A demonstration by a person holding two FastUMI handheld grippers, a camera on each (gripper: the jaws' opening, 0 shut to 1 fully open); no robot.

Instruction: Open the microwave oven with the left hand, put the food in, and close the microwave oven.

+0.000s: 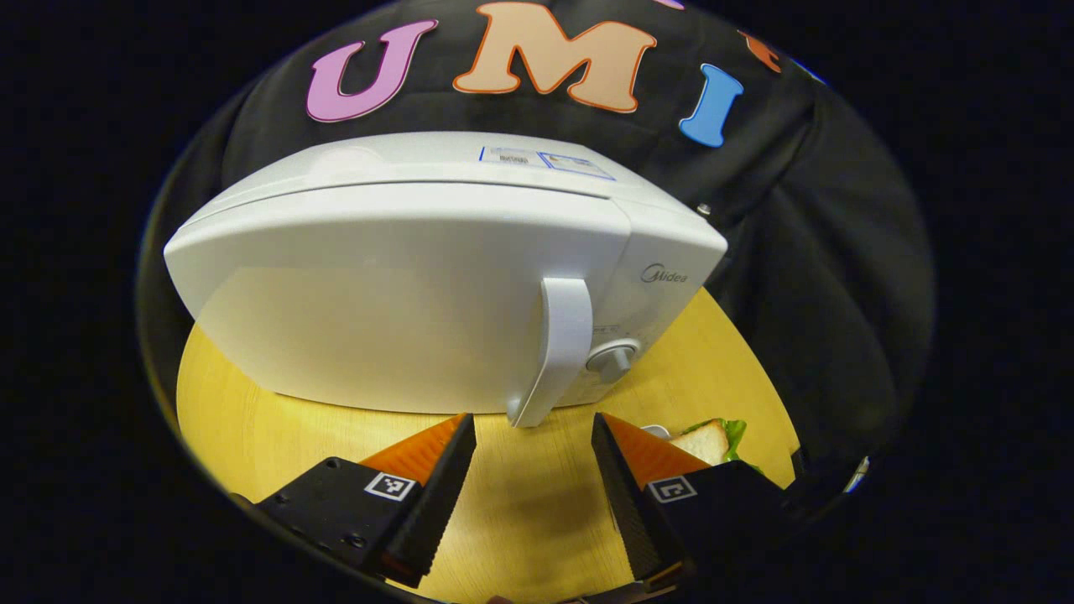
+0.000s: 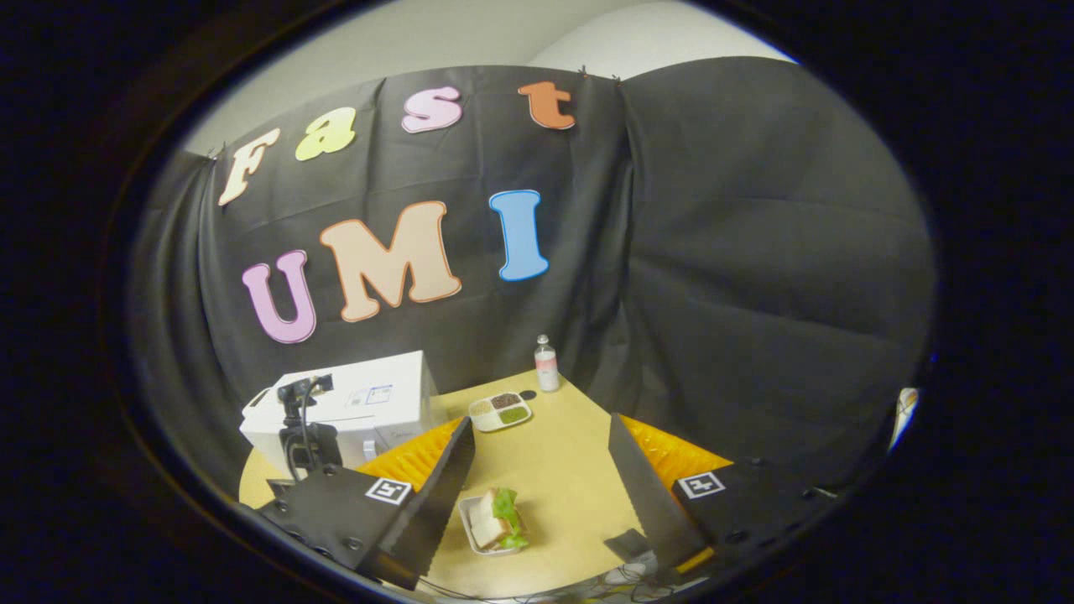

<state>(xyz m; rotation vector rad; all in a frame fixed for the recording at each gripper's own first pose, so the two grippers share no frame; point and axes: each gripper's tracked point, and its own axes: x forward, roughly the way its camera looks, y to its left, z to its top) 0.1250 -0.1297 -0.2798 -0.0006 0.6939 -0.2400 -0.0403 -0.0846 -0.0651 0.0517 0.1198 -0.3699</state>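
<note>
Closed microwave (image 1: pixel 403 285), upright door handle (image 1: pixel 554 348) facing the released left hand-held gripper (image 1: pixel 534 436); right hand-held gripper (image 2: pixel 541 453) likewise released.

White microwave (image 1: pixel 403 294), yellow wooden table (image 1: pixel 520 503), sandwich (image 2: pixel 497 522) with green lettuce.

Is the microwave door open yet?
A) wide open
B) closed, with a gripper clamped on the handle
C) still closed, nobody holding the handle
C: the microwave door sits flush, and the left gripper is open, short of the handle.
</note>
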